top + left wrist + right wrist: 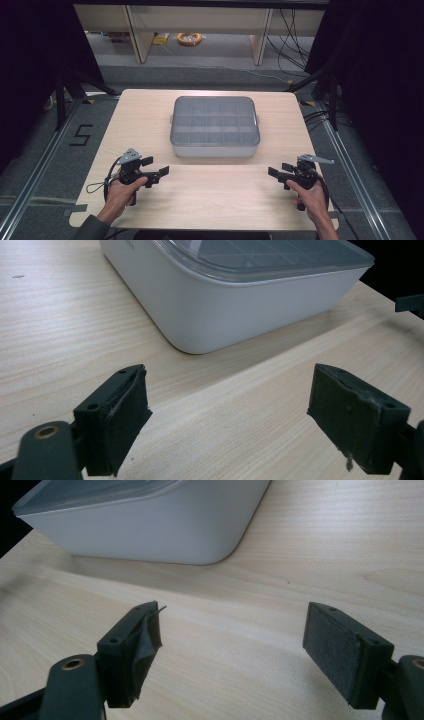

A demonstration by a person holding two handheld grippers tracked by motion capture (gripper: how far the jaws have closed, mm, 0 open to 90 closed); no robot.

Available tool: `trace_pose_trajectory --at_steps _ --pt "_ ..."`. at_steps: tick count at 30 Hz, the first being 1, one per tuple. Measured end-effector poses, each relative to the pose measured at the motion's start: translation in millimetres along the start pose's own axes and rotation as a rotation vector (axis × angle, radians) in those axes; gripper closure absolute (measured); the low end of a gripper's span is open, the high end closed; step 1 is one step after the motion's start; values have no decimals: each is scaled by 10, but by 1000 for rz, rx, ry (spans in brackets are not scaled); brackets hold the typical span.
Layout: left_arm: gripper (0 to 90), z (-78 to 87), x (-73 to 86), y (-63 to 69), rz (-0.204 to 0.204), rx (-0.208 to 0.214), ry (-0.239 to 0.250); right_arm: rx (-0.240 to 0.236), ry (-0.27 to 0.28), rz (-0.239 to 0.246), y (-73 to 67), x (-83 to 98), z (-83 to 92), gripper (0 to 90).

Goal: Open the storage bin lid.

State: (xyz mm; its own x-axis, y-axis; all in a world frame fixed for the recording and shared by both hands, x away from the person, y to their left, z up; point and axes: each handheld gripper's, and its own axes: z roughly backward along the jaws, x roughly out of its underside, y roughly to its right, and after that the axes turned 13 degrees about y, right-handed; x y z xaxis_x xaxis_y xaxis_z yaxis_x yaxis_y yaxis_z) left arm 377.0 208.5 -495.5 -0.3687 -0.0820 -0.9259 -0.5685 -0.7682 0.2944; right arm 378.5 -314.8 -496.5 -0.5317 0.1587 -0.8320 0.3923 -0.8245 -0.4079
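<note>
A light wooden table (150, 115) with rounded corners stands on a grey floor (210, 75). Left of the table, a black figure 5 (81, 135) is marked on the floor, just beside a metal rail (35, 175) that runs along that side; a matching rail (357, 175) runs right of the table. Beyond the table stands pale wooden furniture (140, 35) with upright legs, and a coil of yellow cable (189, 38) lies under it. Black cables (292, 40) trail across the floor beyond the table's far right corner. Dark curtains (30, 60) hang on both sides of the table.
</note>
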Motion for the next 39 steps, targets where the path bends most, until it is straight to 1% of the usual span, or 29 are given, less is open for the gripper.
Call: trace_pose_trajectory --at_steps 2,3,4,5,6,9,10,11,12,15,16,17,18,19,20,21,22,23,24,25,27,29,30,31,33,34,36,38,39 --pt "154 -2 -2 -1 4 -1 -2 1 -5 1 4 -5 3 239" --pt "154 -2 -7 0 3 -6 -6 -1 8 45 42 -9 -6 239" --pt "154 -6 -11 -8 -4 -4 -6 -9 12 48 47 -10 -8 241" --pt "155 -18 -18 -11 1 -3 -4 -14 3 42 48 -29 0 242" --pt "155 -19 -23 -14 2 -2 -8 1 8 35 47 -31 -7 243" --pt "156 -29 -28 -24 8 6 -8 -4 16 39 66 -43 -8 245" --pt "156 -34 -31 -26 14 1 -6 4 14 -5 38 -44 -3 245" --pt "157 -36 -37 -31 13 1 -8 -3 24 29 78 -55 -10 247" --pt "158 -47 -49 -41 30 6 -5 0 18 -2 65 -68 -4 247" --pt "157 -49 -71 -54 37 6 -5 -4 31 -5 73 -85 -17 250" --pt "158 -52 -80 -53 40 0 -2 -7 36 25 100 -99 -23 250" --pt "158 -59 -93 -63 42 1 3 -9 48 37 104 -115 -34 252" --pt "158 -59 -93 -63 42 1 3 5 37 13 74 -131 -24 252" --pt "158 -59 -104 -70 41 -2 -1 5 37 13 74 -131 -24 252" --pt "158 -64 -109 -78 44 -1 4 -1 36 -10 61 -148 -35 252" --pt "158 -65 -119 -84 47 -4 2 3 27 7 70 -162 -38 253" --pt "158 -66 -128 -94 47 -6 2 3 27 7 70 -162 -38 253" --pt "158 -75 -141 -111 56 3 8 -7 42 36 92 -179 -61 253" --pt "158 -76 -152 -113 54 -3 7 -12 53 38 94 -181 -80 254" --pt "158 -74 -165 -114 51 -14 1 -7 41 36 87 -197 -81 254" --pt "158 -80 -170 -125 51 -8 5 -8 46 45 92 -226 -97 255" --pt "158 -90 -182 -133 54 -12 7 2 56 40 78 -253 -116 255" --pt "158 -97 -183 -143 56 -6 10 2 56 40 78 -253 -116 255" --pt "159 -99 -186 -151 59 -8 7 -11 66 41 88 -267 -133 255" --pt "159 -108 -184 -162 63 -13 11 -10 67 39 93 -287 -153 255" --pt "159 -108 -191 -173 62 -11 2 -5 66 20 81 -294 -164 255" --pt "159 -111 -202 -181 65 -19 0 -21 77 16 114 -311 -195 256" --pt "159 -114 -215 -196 61 -21 -4 -13 68 16 117 -322 -189 257" --pt "159 -126 -220 -203 72 -15 4 -8 67 24 116 -327 -193 257"
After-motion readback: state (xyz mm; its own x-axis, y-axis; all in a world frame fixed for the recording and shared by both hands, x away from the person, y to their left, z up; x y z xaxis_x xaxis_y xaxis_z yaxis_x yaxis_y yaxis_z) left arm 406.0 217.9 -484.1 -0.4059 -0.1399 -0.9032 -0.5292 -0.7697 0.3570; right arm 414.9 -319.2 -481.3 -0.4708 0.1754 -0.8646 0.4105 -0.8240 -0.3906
